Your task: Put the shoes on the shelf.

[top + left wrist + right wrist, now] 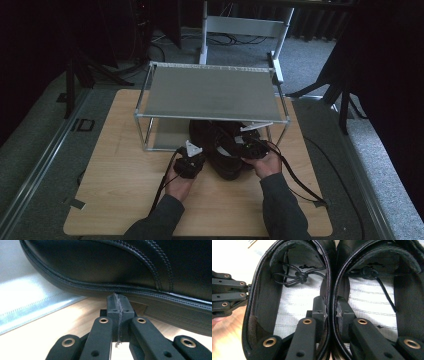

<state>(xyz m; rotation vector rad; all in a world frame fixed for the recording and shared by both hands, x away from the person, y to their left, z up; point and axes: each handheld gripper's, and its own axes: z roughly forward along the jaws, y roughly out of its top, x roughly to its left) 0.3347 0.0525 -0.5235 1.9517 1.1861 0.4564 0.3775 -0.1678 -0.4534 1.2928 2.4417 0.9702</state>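
We note a light wooden tabletop (125,200) resting on grey carpet (45,145), with a metal two-tier rack (212,92) standing on it. Dark curtains (385,75) enclose the dim room, and beyond the rack a white frame (245,25) stands among floor cables (235,39).
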